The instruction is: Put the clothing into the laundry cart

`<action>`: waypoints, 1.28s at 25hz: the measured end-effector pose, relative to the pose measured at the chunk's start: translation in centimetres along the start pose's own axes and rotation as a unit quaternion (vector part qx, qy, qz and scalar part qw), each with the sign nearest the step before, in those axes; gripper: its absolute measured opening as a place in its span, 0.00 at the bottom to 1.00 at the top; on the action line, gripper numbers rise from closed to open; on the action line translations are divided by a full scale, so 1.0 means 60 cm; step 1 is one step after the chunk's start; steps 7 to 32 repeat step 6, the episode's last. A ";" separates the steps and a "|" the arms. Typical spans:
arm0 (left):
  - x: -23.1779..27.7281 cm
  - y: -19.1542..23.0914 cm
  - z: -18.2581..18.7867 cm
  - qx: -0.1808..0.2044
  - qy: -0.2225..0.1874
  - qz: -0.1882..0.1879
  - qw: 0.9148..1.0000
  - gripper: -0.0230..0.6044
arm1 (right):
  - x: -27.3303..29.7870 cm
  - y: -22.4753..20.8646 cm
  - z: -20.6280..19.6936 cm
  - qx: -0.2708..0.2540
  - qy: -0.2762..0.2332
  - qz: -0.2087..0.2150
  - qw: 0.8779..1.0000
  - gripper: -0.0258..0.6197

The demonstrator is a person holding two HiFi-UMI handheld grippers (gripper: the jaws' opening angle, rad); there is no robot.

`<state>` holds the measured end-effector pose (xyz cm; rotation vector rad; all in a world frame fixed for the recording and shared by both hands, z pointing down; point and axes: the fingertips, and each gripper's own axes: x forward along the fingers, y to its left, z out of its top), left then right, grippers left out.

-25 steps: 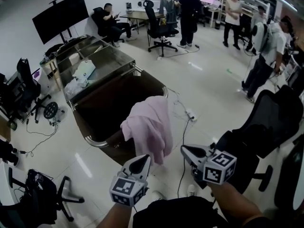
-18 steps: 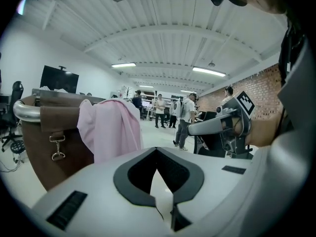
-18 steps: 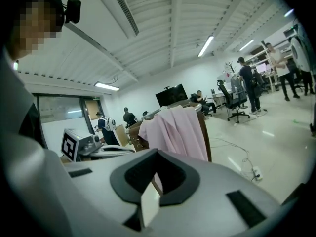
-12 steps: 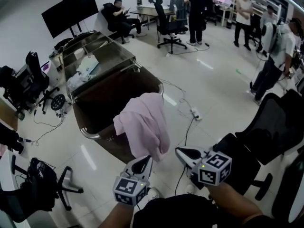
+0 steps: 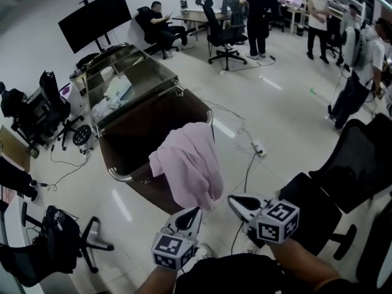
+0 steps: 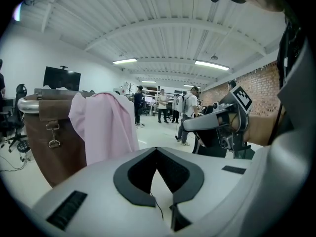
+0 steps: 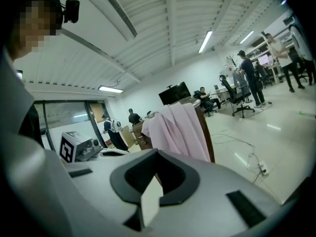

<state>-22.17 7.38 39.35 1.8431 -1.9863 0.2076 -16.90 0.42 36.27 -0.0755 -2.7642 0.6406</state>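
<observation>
A pink garment (image 5: 187,164) is draped over the near rim of the brown laundry cart (image 5: 119,176), and most of it hangs down the outside. My left gripper (image 5: 195,212) is shut and empty, just below the garment's lower edge. My right gripper (image 5: 234,201) is shut and empty too, a little to the right of the cloth. In the left gripper view the garment (image 6: 106,127) hangs over the cart (image 6: 42,132) ahead of the shut jaws (image 6: 157,150). In the right gripper view the garment (image 7: 175,127) hangs beyond the shut jaws (image 7: 157,152).
A power strip with its cable (image 5: 257,147) lies on the floor right of the cart. A black office chair (image 5: 352,164) stands at the right, another chair (image 5: 55,250) at the lower left. A second metal cart (image 5: 131,81) stands behind. Several people stand at the back.
My left gripper has drifted slightly to the right and lower in the head view. The garment hangs on the rim as before. The right gripper has kept its place.
</observation>
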 end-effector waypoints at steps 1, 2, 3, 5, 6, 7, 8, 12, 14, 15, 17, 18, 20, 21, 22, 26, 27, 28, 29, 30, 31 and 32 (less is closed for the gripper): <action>0.000 0.000 0.000 0.001 0.001 0.000 1.000 0.03 | 0.000 0.001 -0.001 0.001 -0.001 0.000 1.000 0.06; 0.000 0.000 0.000 0.002 0.001 -0.001 1.000 0.03 | 0.000 0.002 -0.002 0.003 -0.001 0.000 1.000 0.06; 0.000 0.000 0.001 0.003 0.001 -0.003 1.000 0.03 | -0.001 0.002 -0.002 0.005 -0.001 -0.001 1.000 0.06; 0.000 0.000 0.003 0.004 0.001 -0.005 1.000 0.03 | -0.001 0.003 -0.003 0.007 -0.001 -0.002 1.000 0.06; 0.001 0.000 0.004 0.004 0.001 -0.005 1.000 0.03 | -0.001 0.003 -0.002 0.008 -0.001 -0.002 1.000 0.06; 0.001 0.000 0.004 0.004 0.001 -0.005 1.000 0.03 | -0.001 0.003 -0.002 0.008 -0.001 -0.002 1.000 0.06; 0.001 0.000 0.004 0.004 0.001 -0.005 1.000 0.03 | -0.001 0.003 -0.002 0.008 -0.001 -0.002 1.000 0.06; 0.001 0.000 0.004 0.004 0.001 -0.005 1.000 0.03 | -0.001 0.003 -0.002 0.008 -0.001 -0.002 1.000 0.06; 0.001 0.000 0.004 0.004 0.001 -0.005 1.000 0.03 | -0.001 0.003 -0.002 0.008 -0.001 -0.002 1.000 0.06; 0.001 0.000 0.004 0.004 0.001 -0.005 1.000 0.03 | -0.001 0.003 -0.002 0.008 -0.001 -0.002 1.000 0.06; 0.001 0.000 0.004 0.004 0.001 -0.005 1.000 0.03 | -0.001 0.003 -0.002 0.008 -0.001 -0.002 1.000 0.06; 0.001 0.000 0.004 0.004 0.001 -0.005 1.000 0.03 | -0.001 0.003 -0.002 0.008 -0.001 -0.002 1.000 0.06; 0.001 0.000 0.004 0.004 0.001 -0.005 1.000 0.03 | -0.001 0.003 -0.002 0.008 -0.001 -0.002 1.000 0.06; 0.001 0.000 0.004 0.004 0.001 -0.005 1.000 0.03 | -0.001 0.003 -0.002 0.008 -0.001 -0.002 1.000 0.06; 0.001 0.000 0.004 0.004 0.001 -0.005 1.000 0.03 | -0.001 0.003 -0.002 0.008 -0.001 -0.002 1.000 0.06; 0.001 0.000 0.004 0.004 0.001 -0.005 1.000 0.03 | -0.001 0.003 -0.002 0.008 -0.001 -0.002 1.000 0.06; 0.001 0.000 0.004 0.004 0.001 -0.005 1.000 0.03 | -0.001 0.003 -0.002 0.008 -0.001 -0.002 1.000 0.06; 0.001 0.000 0.004 0.004 0.001 -0.005 1.000 0.03 | -0.001 0.003 -0.002 0.008 -0.001 -0.002 1.000 0.06; 0.001 0.000 0.004 0.004 0.001 -0.005 1.000 0.03 | -0.001 0.003 -0.002 0.008 -0.001 -0.002 1.000 0.06; 0.001 0.000 0.004 0.004 0.001 -0.005 1.000 0.03 | -0.001 0.003 -0.002 0.008 -0.001 -0.002 1.000 0.06; 0.001 0.000 0.004 0.004 0.001 -0.005 1.000 0.03 | -0.001 0.003 -0.002 0.008 -0.001 -0.002 1.000 0.06; 0.001 0.000 0.004 0.004 0.001 -0.005 1.000 0.03 | -0.001 0.003 -0.002 0.008 -0.001 -0.002 1.000 0.06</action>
